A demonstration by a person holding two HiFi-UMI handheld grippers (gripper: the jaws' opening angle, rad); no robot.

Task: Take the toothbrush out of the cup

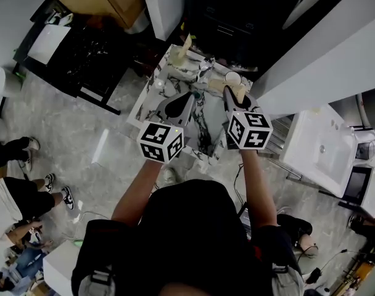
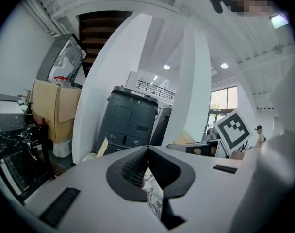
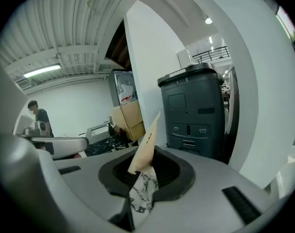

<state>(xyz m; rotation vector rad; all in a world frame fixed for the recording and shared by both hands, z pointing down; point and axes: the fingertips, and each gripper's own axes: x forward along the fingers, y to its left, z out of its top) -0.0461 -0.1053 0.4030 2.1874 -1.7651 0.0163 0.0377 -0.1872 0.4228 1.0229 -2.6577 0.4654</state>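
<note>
- Observing the right gripper (image 3: 148, 154): it is clamping a tan, flat, tapering handle, which I am reading as the toothbrush (image 3: 147, 140). The jaws are pressing on its two sides and its narrow end is pointing up and away.
- In the head view, the tan handle is showing just on the near side of the white cup (image 1: 232, 78), at the far right of the marble tabletop (image 1: 203, 131). I cannot tell whether its lower end is inside the cup or clear of the rim.
- Observing the left gripper (image 2: 147, 150): it is hanging closed, tips meeting and nothing between them, over the tabletop left of the cup and apart from it.
- Step in hand, as I am judging it: the grasp is made and the extraction is starting.
- The next move is calling for a straight lift along the handle's own line until its lower end is clearing the rim, with a firm grip so the thin handle is not pivoting.
- Risk: nothing is holding the cup, so a sideways drag could tip it.
</note>
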